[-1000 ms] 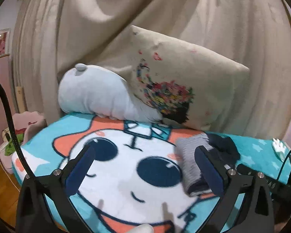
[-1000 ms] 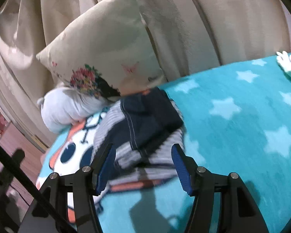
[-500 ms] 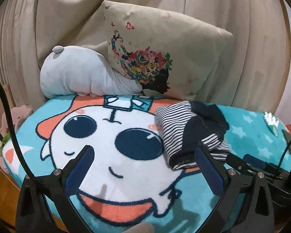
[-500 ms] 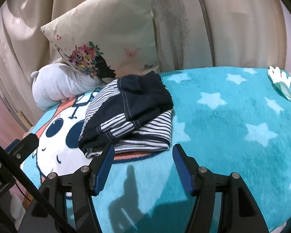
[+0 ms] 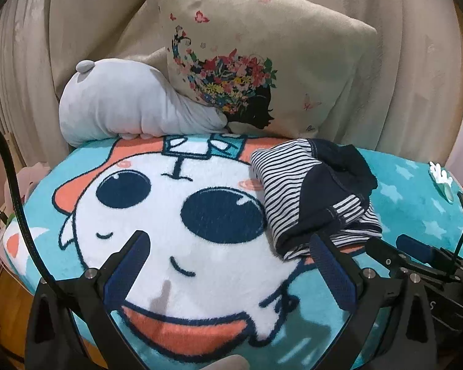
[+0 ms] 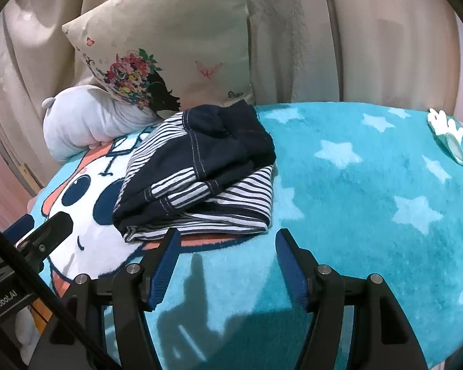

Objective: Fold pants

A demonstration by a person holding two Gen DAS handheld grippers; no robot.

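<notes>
Pants [image 6: 197,169] just beyond right claw [image 6: 227,262]

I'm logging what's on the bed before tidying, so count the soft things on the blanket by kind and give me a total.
Folded pants: 1
Floral cushion: 1
Grey plush toy: 1
Total: 3, all on the cartoon blanket

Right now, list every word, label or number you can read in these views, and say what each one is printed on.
"GenRobot.AI": white letters on the black body of the left gripper, at the right wrist view's left edge.
A pale mark on the right gripper body in the left wrist view: too small to read.
</notes>
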